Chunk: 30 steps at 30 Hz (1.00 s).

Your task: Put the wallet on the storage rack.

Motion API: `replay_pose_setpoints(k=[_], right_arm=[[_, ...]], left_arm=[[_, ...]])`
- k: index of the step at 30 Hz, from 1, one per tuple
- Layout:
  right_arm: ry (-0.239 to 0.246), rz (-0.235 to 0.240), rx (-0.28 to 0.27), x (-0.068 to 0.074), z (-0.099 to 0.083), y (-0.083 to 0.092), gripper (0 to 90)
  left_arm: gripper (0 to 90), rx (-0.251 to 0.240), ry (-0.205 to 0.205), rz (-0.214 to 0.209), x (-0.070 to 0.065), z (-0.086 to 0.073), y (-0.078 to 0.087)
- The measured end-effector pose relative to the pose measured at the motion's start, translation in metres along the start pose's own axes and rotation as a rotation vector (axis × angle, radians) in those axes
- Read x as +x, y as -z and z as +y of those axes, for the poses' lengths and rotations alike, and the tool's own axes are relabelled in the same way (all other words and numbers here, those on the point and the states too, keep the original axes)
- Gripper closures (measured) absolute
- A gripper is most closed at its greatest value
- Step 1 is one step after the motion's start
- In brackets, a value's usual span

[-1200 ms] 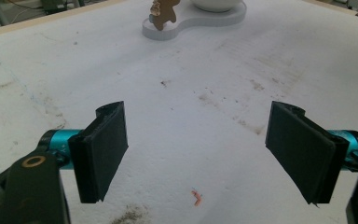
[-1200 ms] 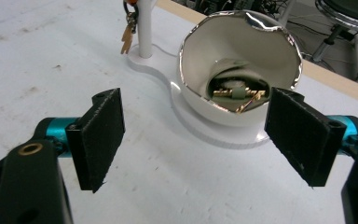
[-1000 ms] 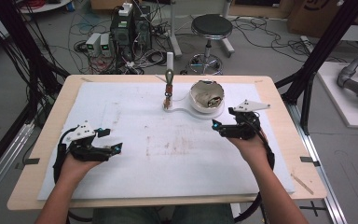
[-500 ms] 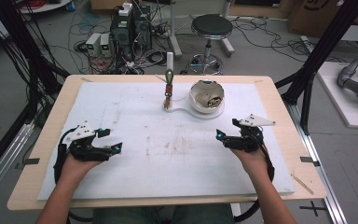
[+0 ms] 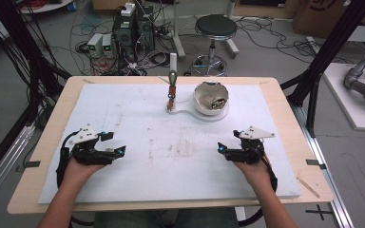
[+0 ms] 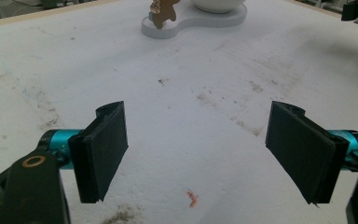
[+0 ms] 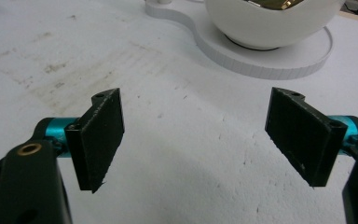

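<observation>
The person's two forearms come in from the near edge of the tabletop (image 5: 285, 109), one on each side, and each hand holds a gripper low over the white sheet (image 5: 138, 118) that covers the wood. The left gripper (image 5: 116, 152) is at the near left, with its black fingers (image 6: 103, 149) pointing to the right, toward the middle of the sheet; the fingers stand wide apart and hold nothing. The right gripper (image 5: 222, 149) is at the near right, with its fingers (image 7: 100, 135) pointing to the left, so the two grippers face each other and are well apart. Its fingers are also spread wide, with only the bare, stained sheet between them. At the far middle of the sheet lies a flat white base (image 5: 187, 111) that carries a white bowl (image 5: 211, 98), and on the left end of this base a small brown upright piece (image 5: 172, 88) stands.
</observation>
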State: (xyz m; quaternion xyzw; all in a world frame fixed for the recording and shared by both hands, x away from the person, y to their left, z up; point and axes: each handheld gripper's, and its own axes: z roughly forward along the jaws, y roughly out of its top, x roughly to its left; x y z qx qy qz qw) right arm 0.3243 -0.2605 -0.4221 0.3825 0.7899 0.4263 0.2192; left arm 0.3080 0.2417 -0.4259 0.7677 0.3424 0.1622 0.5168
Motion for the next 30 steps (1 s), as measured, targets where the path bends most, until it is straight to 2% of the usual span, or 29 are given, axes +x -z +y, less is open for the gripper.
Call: replay_pose_setpoints(k=[2,11,16,22,30], right_arm=[[0.014,0.004,0.008,0.0,-0.001,-0.002,19.9],[-0.003,0.006,0.015,-0.003,-0.004,-0.007,18.9],[-0.007,0.002,0.026,-0.004,-0.003,-0.011,18.9],[0.008,-0.001,0.033,-0.003,-0.004,-0.012,18.9],[-0.013,0.002,0.039,-0.003,-0.004,-0.013,18.9]], left_arm=[[20.7,0.0,0.001,-0.002,-0.001,0.0,0.0],[20.7,0.022,-0.003,-0.009,-0.003,-0.004,-0.001],[20.7,0.012,0.002,-0.002,-0.001,-0.004,0.003],[20.7,0.017,0.001,-0.003,0.0,-0.005,0.002],[20.7,0.029,0.013,0.003,0.001,-0.007,0.001]])
